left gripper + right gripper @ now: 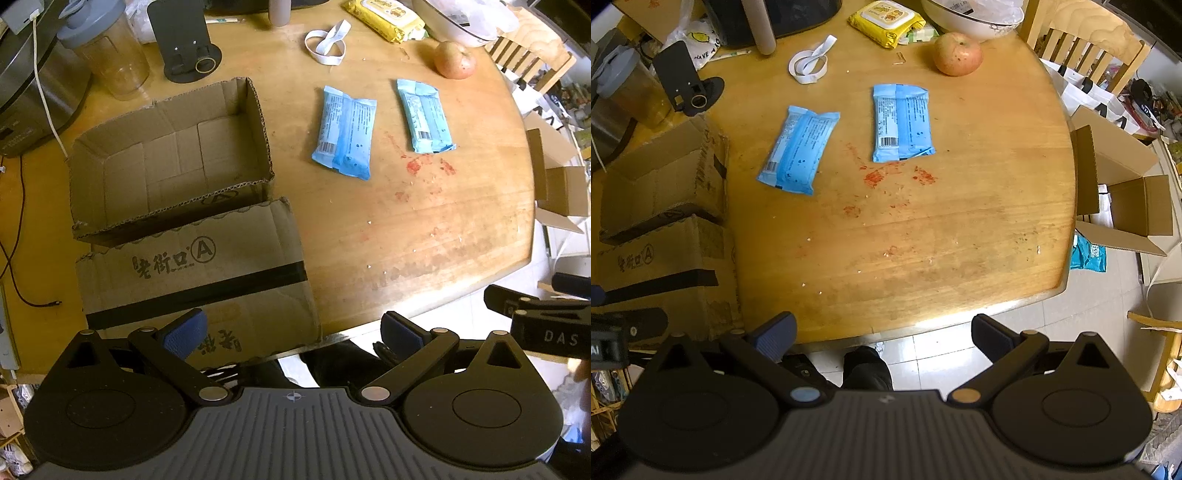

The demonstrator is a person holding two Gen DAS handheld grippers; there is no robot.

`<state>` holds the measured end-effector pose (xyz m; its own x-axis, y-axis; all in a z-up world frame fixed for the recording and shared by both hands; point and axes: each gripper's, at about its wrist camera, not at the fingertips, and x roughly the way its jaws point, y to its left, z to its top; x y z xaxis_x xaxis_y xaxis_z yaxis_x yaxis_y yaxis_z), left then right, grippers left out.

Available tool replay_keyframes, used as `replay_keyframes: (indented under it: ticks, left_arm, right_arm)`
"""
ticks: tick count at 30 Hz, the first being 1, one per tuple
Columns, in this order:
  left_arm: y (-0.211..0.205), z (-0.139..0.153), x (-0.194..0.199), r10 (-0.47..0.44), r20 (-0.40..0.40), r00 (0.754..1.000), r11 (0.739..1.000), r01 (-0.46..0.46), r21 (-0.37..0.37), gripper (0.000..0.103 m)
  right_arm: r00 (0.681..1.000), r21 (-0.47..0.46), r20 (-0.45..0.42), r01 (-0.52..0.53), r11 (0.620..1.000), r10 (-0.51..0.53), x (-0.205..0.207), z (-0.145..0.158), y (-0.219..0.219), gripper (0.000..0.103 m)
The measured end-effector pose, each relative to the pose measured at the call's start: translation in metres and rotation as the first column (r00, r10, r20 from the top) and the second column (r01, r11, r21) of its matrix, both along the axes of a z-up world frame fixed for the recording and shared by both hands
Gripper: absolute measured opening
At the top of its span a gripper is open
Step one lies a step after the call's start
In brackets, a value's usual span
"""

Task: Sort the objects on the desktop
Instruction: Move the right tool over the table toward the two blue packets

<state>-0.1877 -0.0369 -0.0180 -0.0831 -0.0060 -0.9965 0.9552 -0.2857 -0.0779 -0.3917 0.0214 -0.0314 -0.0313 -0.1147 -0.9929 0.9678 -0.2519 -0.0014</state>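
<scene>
2 blue packets [798, 149] lie well beyond both grippers' spread, empty fingers [775, 334].

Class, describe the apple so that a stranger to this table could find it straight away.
Start at the round wooden table. At its far edge, beside the white bowl, sits the apple. It is the only round, reddish thing there; its neighbours are flat packets.

Round wooden bench [923, 236], worn and stained red near the middle, glare along its near edge. Pale tiled floor [934, 362] below that edge. Slatted wooden chair [1086, 40] beyond the bench's far right rim. Open cardboard box [1123, 192] just right of the bench.
</scene>
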Motion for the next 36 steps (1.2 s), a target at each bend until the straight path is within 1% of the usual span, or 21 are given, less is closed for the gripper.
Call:
replay_keyframes:
  ticks: [7,11,22,27,36]
  left_arm:
    - [0.001,-0.001,0.002,-0.002,0.006,1.000,1.000,0.002,0.006,0.103]
    - [0.001,-0.002,0.004,0.000,0.012,1.000,1.000,0.000,0.012,0.103]
    - [0.002,-0.003,0.011,0.013,0.028,1.000,1.000,-0.013,0.023,0.103]
    - [0.003,-0.004,0.013,0.018,0.033,0.999,0.999,-0.019,0.027,0.103]
    - [0.004,-0.005,0.016,0.020,0.038,0.999,0.999,-0.022,0.031,0.103]
  right_arm:
    - [1.000,0.005,0.000,-0.003,1.000,0.003,0.001,-0.004,-0.007,0.103]
    - [1.000,-0.001,0.013,0.000,1.000,0.000,0.001,-0.004,-0.012,0.103]
    - [1.000,-0.027,0.009,-0.010,1.000,0.011,0.003,-0.003,-0.024,0.103]
    - [1.000,-0.019,0.007,-0.019,1.000,0.019,0.003,-0.006,-0.031,0.103]
    - [1.000,-0.005,-0.005,-0.005,1.000,0.005,-0.003,-0.012,-0.044,0.103]
